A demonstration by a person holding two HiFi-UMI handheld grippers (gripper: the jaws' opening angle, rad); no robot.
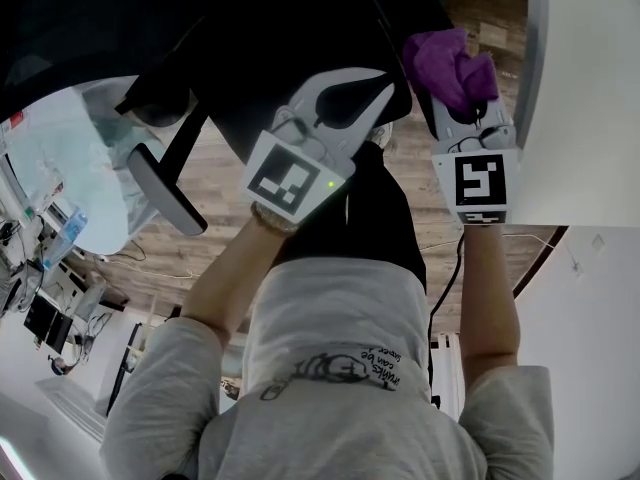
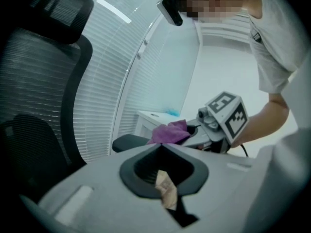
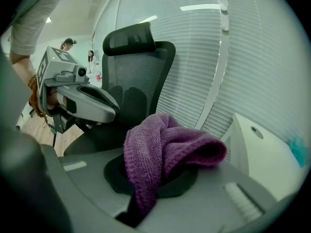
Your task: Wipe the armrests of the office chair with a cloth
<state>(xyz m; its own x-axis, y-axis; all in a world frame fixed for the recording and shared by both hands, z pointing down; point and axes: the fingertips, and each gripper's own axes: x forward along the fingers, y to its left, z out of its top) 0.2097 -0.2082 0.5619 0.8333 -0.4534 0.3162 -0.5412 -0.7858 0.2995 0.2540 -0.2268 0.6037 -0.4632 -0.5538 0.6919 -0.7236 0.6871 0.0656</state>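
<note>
Gripping cloth (image 3: 165, 152) in right gripper (image 1: 472, 118); left gripper (image 2: 164, 150) closed on tan scrap (image 2: 166, 191); armrest (image 2: 127, 142) wiping seemingly all ahead.

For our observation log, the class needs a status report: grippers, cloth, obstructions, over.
Left gripper shut on tan scrap. Right gripper shut on purple cloth, by chair armrest; contact unclear. No obstruction seen.

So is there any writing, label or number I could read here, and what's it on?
The shirt print: a line of lettering, upside down and too blurred to read.
The left cube and right cube: black-and-white square patterns only, no words or numbers.
Nothing else shows any text.
</note>
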